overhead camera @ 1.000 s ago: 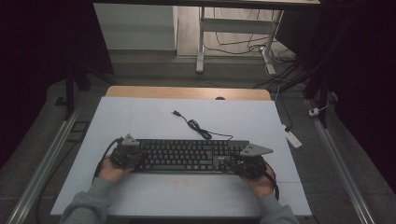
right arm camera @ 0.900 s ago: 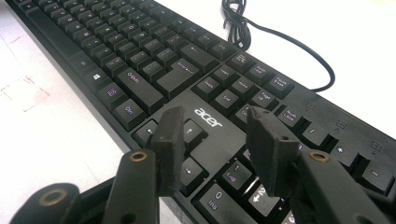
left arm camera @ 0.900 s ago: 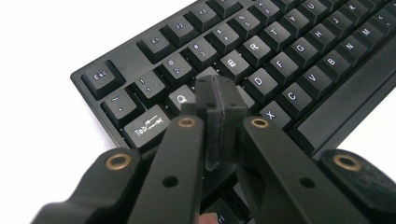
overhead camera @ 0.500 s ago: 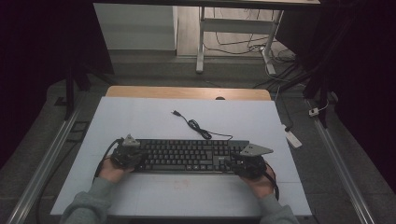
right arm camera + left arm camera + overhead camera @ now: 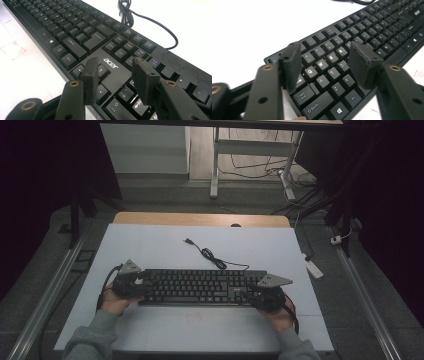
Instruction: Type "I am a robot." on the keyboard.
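1. Black keyboard (image 5: 200, 287) lies across the table (image 5: 150, 245), near its front.
2. Left gripper (image 5: 324, 67) and right gripper (image 5: 113, 77) hover over its ends, jaws apart, holding nothing.
3. Likely no grasp made yet; gripping remains.

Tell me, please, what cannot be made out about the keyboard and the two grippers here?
- Keyboard: both ends hidden beneath the left gripper and right gripper, high view.
- Key legends: too small, high view.
- Cable: cut off by the top edge, right gripper view.
- Whether the jaws touch the keys: unclear.
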{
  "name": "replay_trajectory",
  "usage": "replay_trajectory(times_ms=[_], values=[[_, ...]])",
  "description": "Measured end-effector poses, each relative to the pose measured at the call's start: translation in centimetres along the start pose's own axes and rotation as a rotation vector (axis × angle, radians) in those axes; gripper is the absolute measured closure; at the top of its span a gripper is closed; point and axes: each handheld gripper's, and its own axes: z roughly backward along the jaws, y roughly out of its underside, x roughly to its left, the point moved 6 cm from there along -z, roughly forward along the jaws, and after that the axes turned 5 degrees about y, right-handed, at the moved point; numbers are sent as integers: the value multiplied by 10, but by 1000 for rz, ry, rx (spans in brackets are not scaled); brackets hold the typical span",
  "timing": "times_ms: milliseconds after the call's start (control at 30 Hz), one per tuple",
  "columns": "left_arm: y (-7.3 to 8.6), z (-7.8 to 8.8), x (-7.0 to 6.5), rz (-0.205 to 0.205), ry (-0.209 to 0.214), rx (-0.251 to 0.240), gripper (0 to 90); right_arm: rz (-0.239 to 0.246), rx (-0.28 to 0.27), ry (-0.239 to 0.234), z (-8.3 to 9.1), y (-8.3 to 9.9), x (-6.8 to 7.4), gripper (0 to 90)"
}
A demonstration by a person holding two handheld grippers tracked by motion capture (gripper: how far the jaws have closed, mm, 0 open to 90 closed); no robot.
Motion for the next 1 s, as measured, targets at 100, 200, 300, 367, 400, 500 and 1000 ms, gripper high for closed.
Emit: replay_trajectory(times_ms=[100, 200, 300, 367, 400, 500, 1000], values=[[0, 1, 1, 8, -3, -2, 382, 2, 3, 1, 0, 0, -1, 570], [-1, 1, 1, 5, -1, -3, 370, 3, 3, 0, 0, 0, 0, 570], [-1, 1, -1, -4, 3, -2, 367, 2, 0, 0, 0, 0, 0, 570], [-1, 1, -2, -10, 4, -1, 366, 4, 1, 2, 0, 0, 0, 570], [-1, 1, -2, -11, 4, -1, 366, 5, 2, 3, 0, 0, 0, 570], [-1, 1, -2, -13, 4, -1, 366, 3, 2, 3, 0, 0, 0, 569], [-3, -1, -9, -29, 17, -1, 366, 3, 2, 3, 0, 0, 0, 567]])
